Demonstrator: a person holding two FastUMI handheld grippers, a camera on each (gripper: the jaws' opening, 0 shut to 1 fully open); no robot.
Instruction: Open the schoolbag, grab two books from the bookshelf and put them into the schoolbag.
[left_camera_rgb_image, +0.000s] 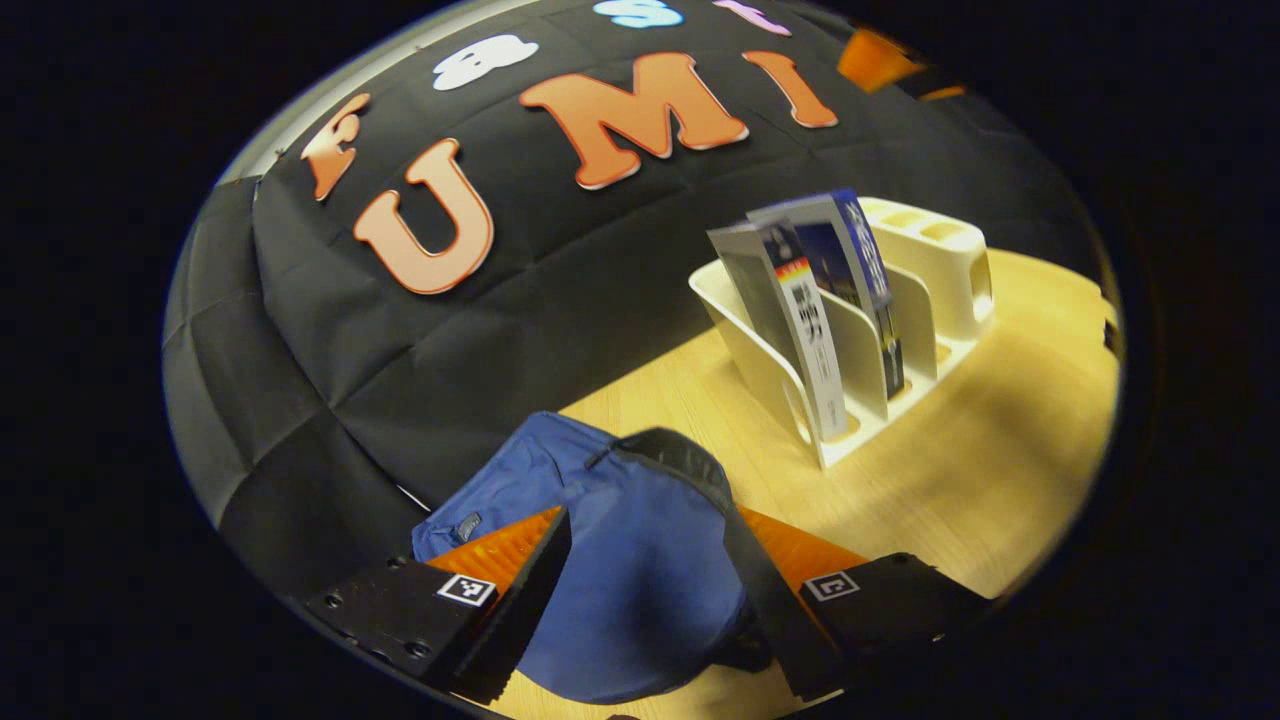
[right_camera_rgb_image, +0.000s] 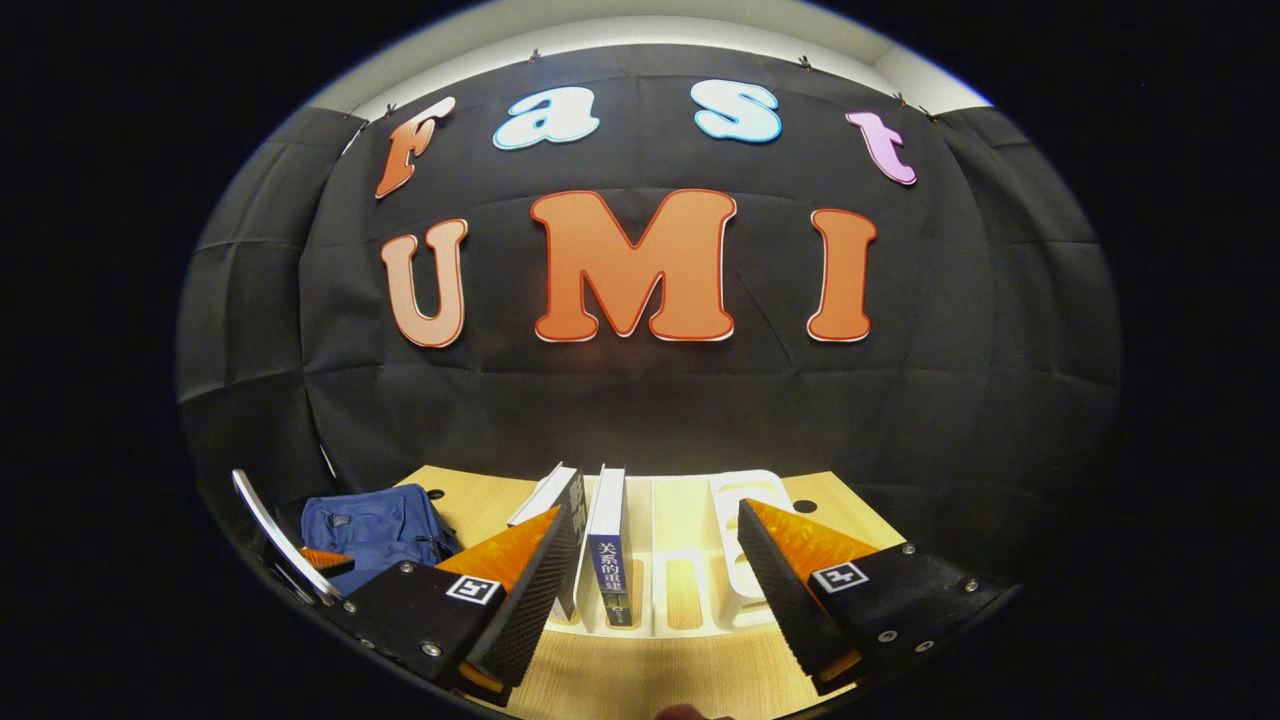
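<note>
- Where black cloth walls the far side, a pale wooden table (right_camera_rgb_image: 640, 670) carries the blue schoolbag (left_camera_rgb_image: 620, 560) at left.
- A white bookshelf (left_camera_rgb_image: 860, 340) right of it holds two upright books (left_camera_rgb_image: 810, 320).
- The left gripper (left_camera_rgb_image: 650, 590) spreads around the schoolbag; the right gripper (right_camera_rgb_image: 650, 580) gapes, released, before the bookshelf.

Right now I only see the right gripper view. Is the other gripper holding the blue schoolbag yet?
Observer: Not yet. In the left gripper view, the left gripper is open, with one finger on each side of the blue fabric schoolbag.
Operator: Does it have a handle?
Observer: Yes, a black strap handle arches over the schoolbag's top.
Operator: Are the books standing straight?
Observer: No. Seen from the side, the grey-covered book and the blue-covered book rest against the dividers of the cream plastic bookshelf.
</note>
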